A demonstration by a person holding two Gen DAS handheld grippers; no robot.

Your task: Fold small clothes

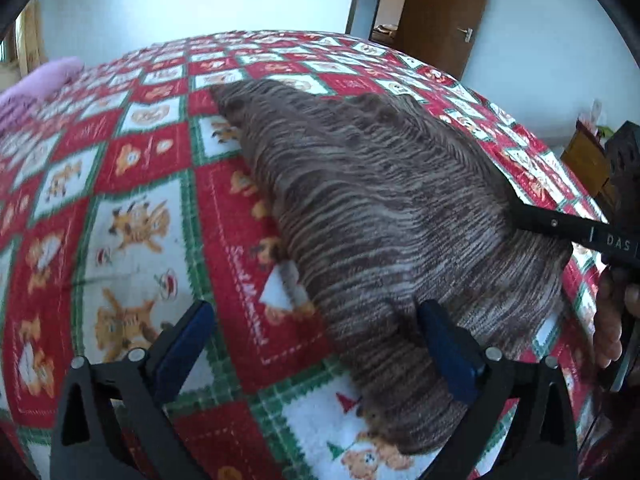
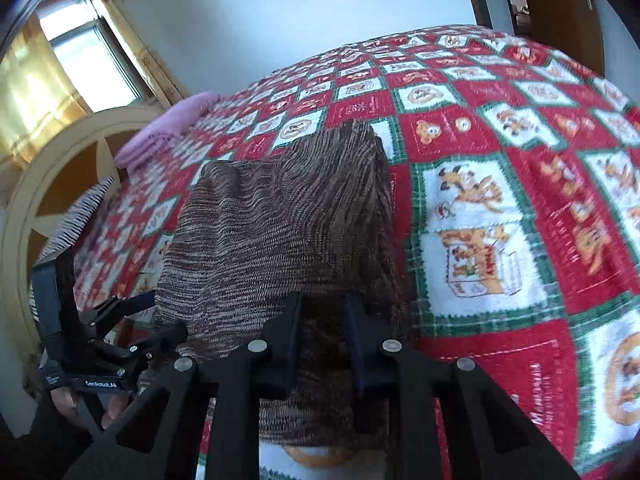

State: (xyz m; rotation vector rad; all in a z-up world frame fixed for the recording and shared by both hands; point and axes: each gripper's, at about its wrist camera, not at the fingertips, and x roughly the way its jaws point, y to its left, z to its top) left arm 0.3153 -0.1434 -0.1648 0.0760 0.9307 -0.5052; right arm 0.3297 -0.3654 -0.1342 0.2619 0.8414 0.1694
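Observation:
A brown striped knit garment [image 1: 372, 200] lies on a red, white and green Christmas-print blanket [image 1: 132, 200]; it also shows in the right wrist view [image 2: 280, 220]. My left gripper [image 1: 316, 332] is open wide, its right finger [image 1: 444, 344] touching the garment's near edge, its left finger over bare blanket. My right gripper [image 2: 322, 320] is shut on the garment's near edge, the cloth pinched between its blue pads. The right gripper [image 1: 576, 232] also shows in the left wrist view at the garment's right side, and the left gripper [image 2: 132, 320] in the right wrist view at lower left.
A pink folded cloth [image 2: 168, 128] lies at the blanket's far left corner. A cream headboard [image 2: 24, 208] and a curtained window [image 2: 80, 52] stand at the left. A brown door [image 1: 440, 8] and wooden furniture [image 1: 588, 160] are at the right.

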